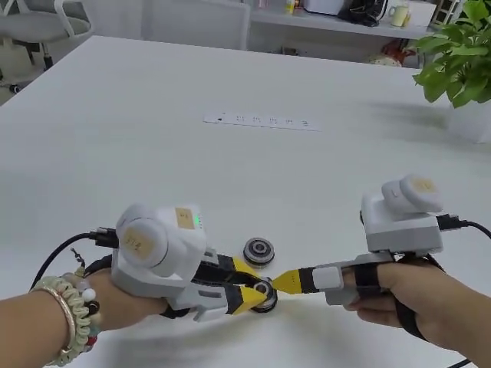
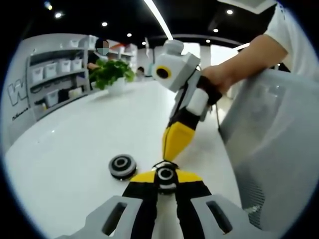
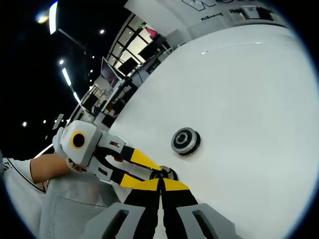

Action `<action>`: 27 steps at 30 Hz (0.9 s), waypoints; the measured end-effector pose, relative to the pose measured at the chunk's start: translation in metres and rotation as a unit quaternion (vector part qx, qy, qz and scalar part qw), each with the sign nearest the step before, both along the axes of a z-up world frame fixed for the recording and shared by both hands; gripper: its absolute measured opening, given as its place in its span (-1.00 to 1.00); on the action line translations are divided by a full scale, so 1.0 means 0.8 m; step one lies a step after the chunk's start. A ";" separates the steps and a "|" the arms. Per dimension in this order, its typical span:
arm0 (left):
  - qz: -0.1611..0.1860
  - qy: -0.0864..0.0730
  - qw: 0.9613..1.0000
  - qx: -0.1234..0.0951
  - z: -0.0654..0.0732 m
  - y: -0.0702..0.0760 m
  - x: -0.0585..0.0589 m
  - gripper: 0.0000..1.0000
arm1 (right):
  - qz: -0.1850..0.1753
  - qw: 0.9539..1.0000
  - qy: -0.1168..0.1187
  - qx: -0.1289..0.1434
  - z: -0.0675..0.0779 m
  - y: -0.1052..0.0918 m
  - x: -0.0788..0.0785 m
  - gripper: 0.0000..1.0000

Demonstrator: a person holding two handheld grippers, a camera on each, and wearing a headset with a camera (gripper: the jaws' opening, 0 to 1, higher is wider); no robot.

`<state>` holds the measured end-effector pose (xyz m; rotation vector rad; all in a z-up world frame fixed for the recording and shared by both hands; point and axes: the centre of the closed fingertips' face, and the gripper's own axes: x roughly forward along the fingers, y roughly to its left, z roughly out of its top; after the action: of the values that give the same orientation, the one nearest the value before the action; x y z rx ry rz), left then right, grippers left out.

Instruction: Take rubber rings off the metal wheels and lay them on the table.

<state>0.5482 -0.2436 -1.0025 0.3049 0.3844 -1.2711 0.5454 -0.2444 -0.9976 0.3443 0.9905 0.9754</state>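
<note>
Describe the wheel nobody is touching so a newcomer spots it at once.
On the white table, find where the left claw and right claw meet, tip to tip. Just beyond them a small dark wheel lies alone; the other wheel is pinched in the left claw.

A leafy green plant [image 1: 459,65] stands far right. A long white strip [image 1: 261,120], perhaps a socket bar, lies flat. A grey office chair [image 1: 38,27] sits far left.
</note>
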 end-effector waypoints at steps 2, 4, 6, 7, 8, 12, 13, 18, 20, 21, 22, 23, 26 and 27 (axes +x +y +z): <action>0.000 0.000 1.000 0.000 0.000 0.000 0.000 -0.73 | 0.001 1.000 -0.001 0.001 0.001 0.000 0.000 -1.00; 0.000 0.000 1.000 -0.001 0.000 0.000 0.000 -0.73 | 0.003 1.000 -0.002 0.004 0.002 0.002 -0.001 -1.00; 0.000 0.000 1.000 -0.001 0.000 0.000 0.000 -0.73 | 0.004 1.000 -0.002 0.007 0.003 0.003 -0.001 -1.00; 0.000 0.000 1.000 -0.001 0.000 -0.001 0.000 -0.73 | 0.005 1.000 -0.002 0.007 0.004 0.004 -0.001 -1.00; 0.000 0.000 1.000 -0.001 0.000 -0.001 0.000 -0.73 | 0.006 1.000 -0.003 0.007 0.003 0.004 -0.001 -1.00; 0.001 0.000 1.000 -0.001 0.000 -0.001 0.000 -0.73 | 0.004 1.000 -0.003 0.005 0.003 0.002 0.000 -1.00; 0.001 0.000 1.000 -0.001 0.000 -0.001 0.000 -0.73 | 0.005 1.000 -0.005 0.003 0.002 0.001 0.000 -1.00; 0.002 0.000 1.000 -0.001 0.000 -0.001 0.000 -0.73 | 0.006 1.000 -0.005 0.005 0.004 0.002 -0.001 -1.00; 0.002 0.000 1.000 -0.001 0.000 -0.001 0.000 -0.73 | 0.005 1.000 -0.003 0.006 0.003 0.002 -0.001 -1.00; 0.002 0.000 1.000 -0.001 0.000 -0.001 0.000 -0.73 | 0.005 1.000 -0.003 0.005 0.003 0.001 -0.001 -1.00; 0.002 0.000 1.000 -0.001 0.000 -0.001 0.000 -0.73 | 0.004 1.000 -0.003 0.006 0.003 0.001 -0.001 -1.00; 0.002 0.000 1.000 -0.001 0.000 -0.001 0.000 -0.73 | 0.004 1.000 -0.002 0.007 0.004 0.001 -0.001 -1.00; 0.001 0.000 1.000 -0.001 0.000 -0.002 -0.001 -0.73 | 0.007 1.000 -0.002 0.010 0.004 0.003 -0.002 -1.00; 0.002 0.000 1.000 -0.001 0.000 -0.002 -0.001 -0.73 | 0.007 1.000 -0.003 0.011 0.005 0.004 -0.002 -1.00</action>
<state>0.5478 -0.2450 -1.0022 0.3027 0.3833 -1.2683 0.5438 -0.2415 -0.9938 0.3529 0.9797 0.9996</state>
